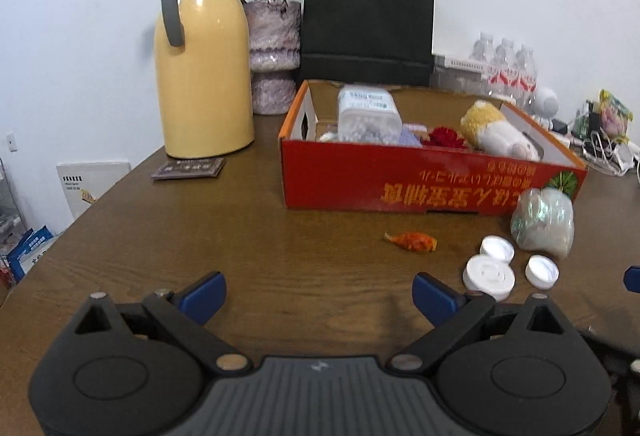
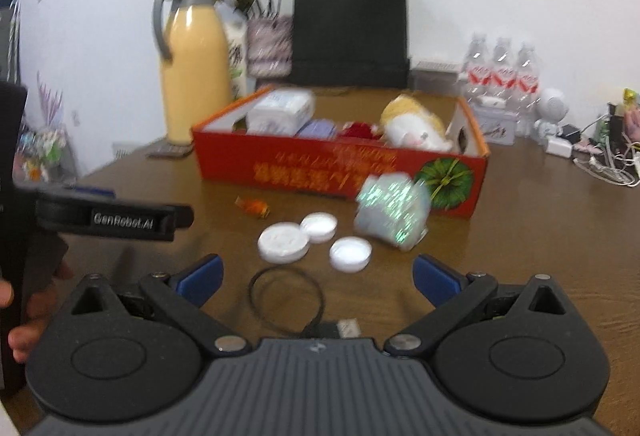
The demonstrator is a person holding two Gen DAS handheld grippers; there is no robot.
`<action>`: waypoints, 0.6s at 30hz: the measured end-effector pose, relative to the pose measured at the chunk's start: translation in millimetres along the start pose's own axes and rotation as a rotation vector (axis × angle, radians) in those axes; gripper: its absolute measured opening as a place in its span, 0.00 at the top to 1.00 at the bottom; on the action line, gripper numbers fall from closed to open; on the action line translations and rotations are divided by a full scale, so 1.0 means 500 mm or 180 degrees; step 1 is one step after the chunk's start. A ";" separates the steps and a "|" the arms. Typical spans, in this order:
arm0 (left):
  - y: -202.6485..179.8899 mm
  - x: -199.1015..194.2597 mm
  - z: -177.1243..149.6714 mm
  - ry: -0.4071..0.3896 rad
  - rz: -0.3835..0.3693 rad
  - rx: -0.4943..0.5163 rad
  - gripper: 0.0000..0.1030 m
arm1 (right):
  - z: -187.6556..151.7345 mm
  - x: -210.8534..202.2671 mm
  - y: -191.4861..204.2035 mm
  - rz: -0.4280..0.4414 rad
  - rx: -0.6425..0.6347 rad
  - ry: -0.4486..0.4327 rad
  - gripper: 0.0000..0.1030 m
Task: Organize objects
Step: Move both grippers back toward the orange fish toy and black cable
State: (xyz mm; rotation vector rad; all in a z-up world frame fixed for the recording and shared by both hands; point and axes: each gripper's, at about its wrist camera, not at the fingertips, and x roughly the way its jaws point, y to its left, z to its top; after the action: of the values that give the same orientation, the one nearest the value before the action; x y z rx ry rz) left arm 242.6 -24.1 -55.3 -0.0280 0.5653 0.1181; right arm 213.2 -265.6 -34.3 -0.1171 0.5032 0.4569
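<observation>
A red cardboard box (image 1: 400, 183) (image 2: 304, 171) stands on the brown table and holds a clear jar (image 1: 366, 117), a plush toy (image 1: 496, 131) (image 2: 412, 127) and small items. In front of it lie an orange candy (image 1: 412, 242) (image 2: 253, 205), three white round lids (image 1: 488, 276) (image 2: 284, 242) and a shiny wrapped bundle (image 1: 542, 222) (image 2: 394, 213). A black cable loop (image 2: 286, 302) lies just ahead of my right gripper. My left gripper (image 1: 320, 296) is open and empty above the table. My right gripper (image 2: 318, 282) is open and empty, near the lids.
A yellow thermos jug (image 1: 200, 55), a vase of dried flowers (image 1: 274, 55) and a black paper bag (image 1: 368, 23) stand behind the box. Water bottles (image 2: 502, 75), a white gadget (image 2: 550, 107) and tangled cables (image 2: 608, 159) sit at the right. The left gripper's body (image 2: 112, 220) shows at left.
</observation>
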 end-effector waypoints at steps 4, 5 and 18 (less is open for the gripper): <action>0.003 -0.005 -0.007 0.0032 -0.0002 0.0019 0.04 | -0.003 0.022 0.014 -0.0103 -0.0104 0.0218 0.02; 0.004 -0.006 -0.008 0.0044 0.0000 0.0022 0.04 | -0.003 0.030 0.015 -0.0126 -0.0110 0.0288 0.03; 0.017 -0.015 -0.016 0.0092 -0.0076 -0.0052 0.04 | -0.006 0.032 0.008 -0.0025 -0.0033 0.0311 0.93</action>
State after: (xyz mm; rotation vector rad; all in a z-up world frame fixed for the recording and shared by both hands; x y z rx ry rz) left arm 230.9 -17.0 -57.7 -0.0524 0.5927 0.0991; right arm 222.4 -256.7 -44.7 -0.1519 0.5959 0.4475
